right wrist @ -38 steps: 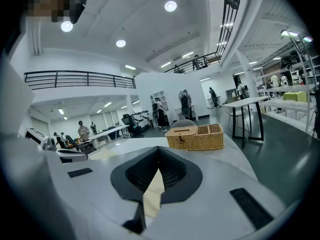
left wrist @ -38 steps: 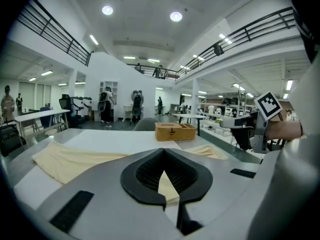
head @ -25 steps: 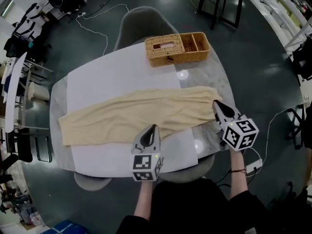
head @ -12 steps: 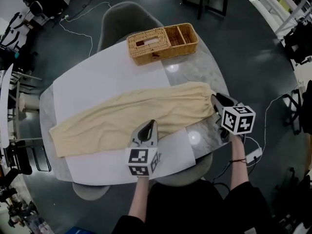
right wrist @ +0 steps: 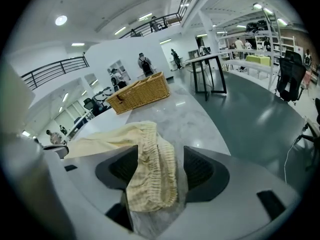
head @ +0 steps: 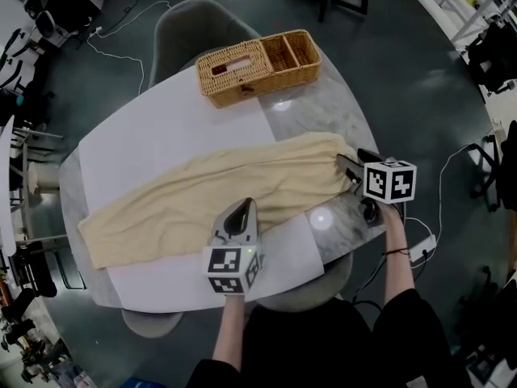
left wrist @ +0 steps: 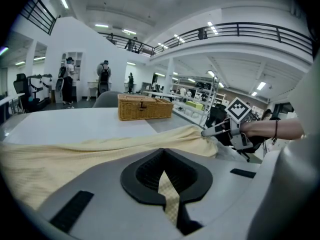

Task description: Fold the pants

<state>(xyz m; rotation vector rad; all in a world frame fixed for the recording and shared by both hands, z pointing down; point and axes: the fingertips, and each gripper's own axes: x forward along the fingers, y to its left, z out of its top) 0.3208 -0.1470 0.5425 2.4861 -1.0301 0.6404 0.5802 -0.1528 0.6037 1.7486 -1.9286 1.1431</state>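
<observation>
The cream pants (head: 210, 196) lie stretched across the table, legs at the left and elastic waistband at the right. My left gripper (head: 241, 208) sits at the pants' near edge, about midway along. It is shut, with a strip of the cloth (left wrist: 169, 196) pinched in its jaws (left wrist: 165, 176). My right gripper (head: 349, 166) is low at the waistband end. Its jaws have just been opening and stand wide (right wrist: 160, 169), with the bunched waistband (right wrist: 150, 184) lying loose between them. The left gripper view shows the right gripper (left wrist: 220, 130) at the cloth's far end.
A wicker basket (head: 257, 65) with compartments stands at the table's far edge. White sheets (head: 161, 136) cover most of the marble table (head: 339, 120). A grey chair (head: 194, 23) stands behind the table. The table's right edge is close to the right gripper.
The right gripper has sunk to the table at the waistband, and its jaws have gone from shut to wide open. The left gripper has crept a little forward along the near edge.
</observation>
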